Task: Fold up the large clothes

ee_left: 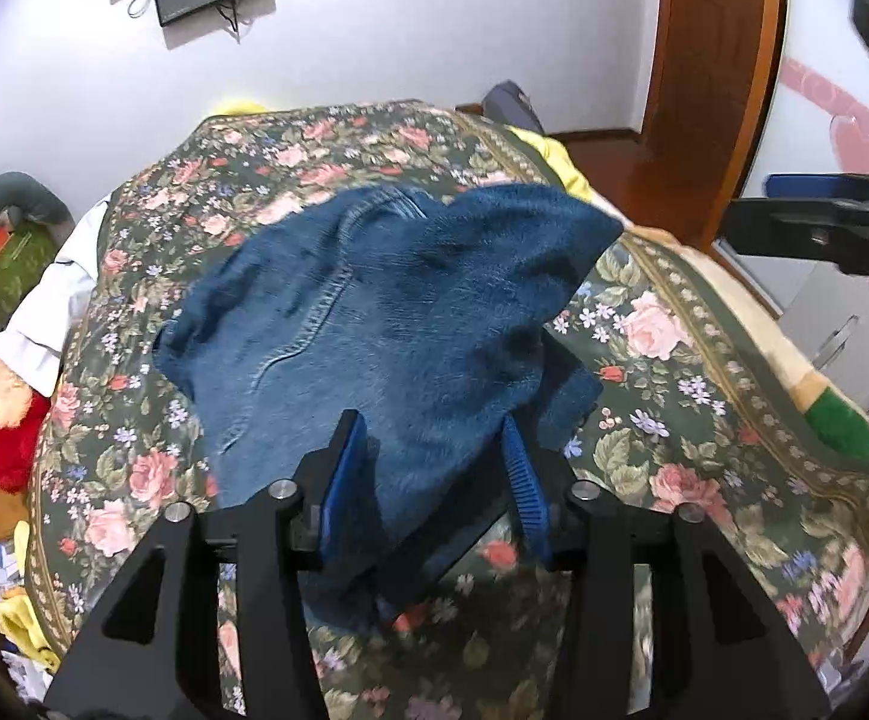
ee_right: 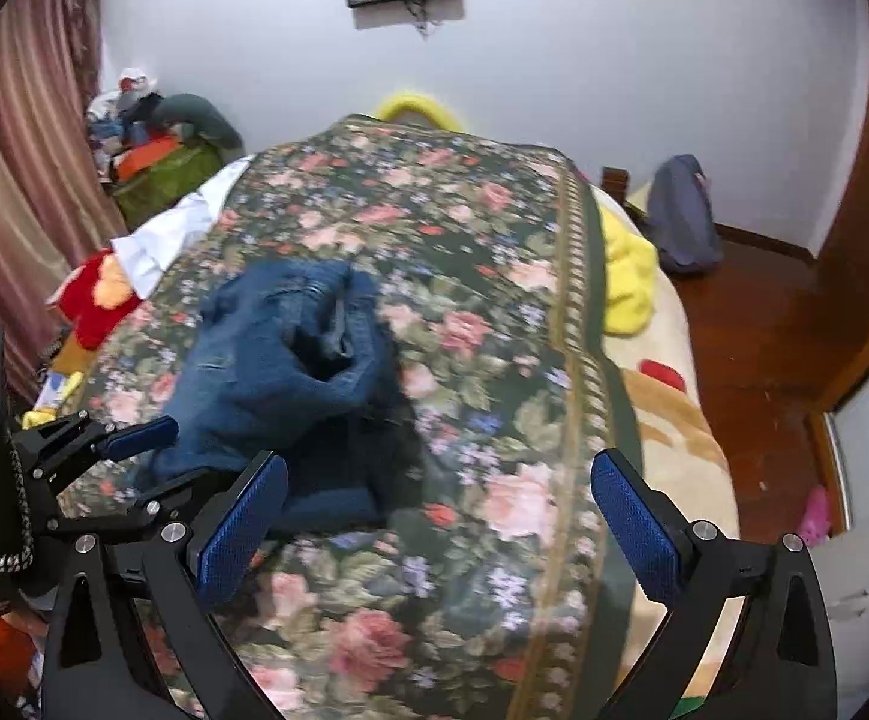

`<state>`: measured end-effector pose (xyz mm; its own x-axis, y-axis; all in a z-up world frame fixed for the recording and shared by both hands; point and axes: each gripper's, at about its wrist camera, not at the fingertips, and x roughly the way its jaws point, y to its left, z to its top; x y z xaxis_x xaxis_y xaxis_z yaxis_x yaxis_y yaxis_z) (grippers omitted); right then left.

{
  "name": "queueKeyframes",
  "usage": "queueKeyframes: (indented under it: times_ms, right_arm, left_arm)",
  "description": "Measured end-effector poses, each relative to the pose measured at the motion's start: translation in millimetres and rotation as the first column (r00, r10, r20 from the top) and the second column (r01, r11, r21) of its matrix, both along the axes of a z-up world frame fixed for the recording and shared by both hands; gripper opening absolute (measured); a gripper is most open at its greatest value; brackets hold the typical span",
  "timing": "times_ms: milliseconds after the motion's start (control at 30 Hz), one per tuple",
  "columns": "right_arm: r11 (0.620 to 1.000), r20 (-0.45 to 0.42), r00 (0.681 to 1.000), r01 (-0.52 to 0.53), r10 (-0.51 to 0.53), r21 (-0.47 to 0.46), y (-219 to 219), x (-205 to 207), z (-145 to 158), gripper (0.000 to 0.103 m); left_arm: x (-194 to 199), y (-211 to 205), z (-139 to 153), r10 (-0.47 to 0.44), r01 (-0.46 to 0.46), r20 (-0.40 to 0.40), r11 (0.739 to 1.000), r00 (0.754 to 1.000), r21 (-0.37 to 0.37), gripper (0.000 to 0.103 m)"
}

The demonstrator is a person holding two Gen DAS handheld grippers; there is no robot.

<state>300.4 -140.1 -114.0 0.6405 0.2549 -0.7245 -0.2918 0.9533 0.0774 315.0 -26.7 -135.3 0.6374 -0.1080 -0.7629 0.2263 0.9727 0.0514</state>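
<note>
The crumpled blue denim garment (ee_left: pixel 374 312) lies bunched mid-bed on the floral bedspread (ee_left: pixel 704 360). The left gripper (ee_left: pixel 434 468) has jaws apart around a loose fold; the right gripper (ee_right: pixel 440 528) has jaws wide, empty. Risk: released unevenly, the bunched denim could collapse into creases.

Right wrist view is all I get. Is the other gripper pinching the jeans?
Observer: No. In the left wrist view the jeans lie between the left gripper's fingers, but the fingers stand apart and do not squeeze.
Operator: Are the jeans lying flat?
Observer: No. One corner sticks up in a point, toward the right of that view.
Operator: What is past the bed on that side?
Observer: A pink heart on a white surface.
</note>
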Motion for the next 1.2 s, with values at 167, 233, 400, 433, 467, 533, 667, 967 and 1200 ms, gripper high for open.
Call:
queueKeyframes:
  times_ms: [167,233,400,433,467,533,667,967,1200]
  right_arm:
    - [0.998,0.002,0.998,-0.056,0.056,0.033,31.0,6.7,7.2,0.101]
    - [0.996,-0.009,0.997,-0.079,0.079,0.038,44.9,11.6,5.7,0.101]
    - [0.994,-0.052,0.993,-0.109,0.108,-0.006,80.5,30.5,-15.1,0.101]
    - [0.994,-0.068,0.992,-0.109,0.107,-0.026,85.4,35.9,-23.5,0.101]
    - [0.993,-0.087,0.991,-0.105,0.101,-0.046,89.0,40.5,-32.1,0.101]
    - [0.993,-0.124,0.989,-0.087,0.077,-0.081,90.7,47.6,-49.3,0.101]
    - [0.983,-0.161,0.986,-0.067,0.039,-0.172,84.0,49.4,-87.6,0.101]
    - [1.0,-0.318,0.948,-0.002,0.006,0.013,27.1,50.1,-129.1,0.103]
    - [0.997,-0.323,0.946,-0.038,0.014,-0.067,16.3,35.8,-112.4,0.103]
  left_arm:
    - [-16.0,42.5,26.7,0.067,-0.063,0.055,0.995,0.996,-0.074,0.063]
    - [-17.0,62.1,34.0,0.112,-0.105,0.073,0.99,0.991,-0.093,0.072]
    - [-4.5,96.5,24.5,0.224,-0.22,0.046,0.972,0.973,-0.086,0.073]
    - [-0.5,101.9,17.0,0.24,-0.237,0.019,0.967,0.971,-0.096,0.073]
    - [2.8,105.7,10.0,0.251,-0.25,-0.005,0.963,0.968,-0.103,0.073]
    - [9.4,109.0,-10.3,0.258,-0.265,-0.071,0.957,0.963,-0.116,0.073]
    - [12.9,105.4,-46.2,0.253,-0.271,-0.136,0.953,0.958,-0.134,0.079]
    - [-9.9,101.9,-67.5,0.254,-0.262,-0.083,0.959,0.964,-0.105,0.09]
    - [-23.8,113.8,-54.7,0.235,-0.248,-0.119,0.963,0.965,-0.108,0.09]
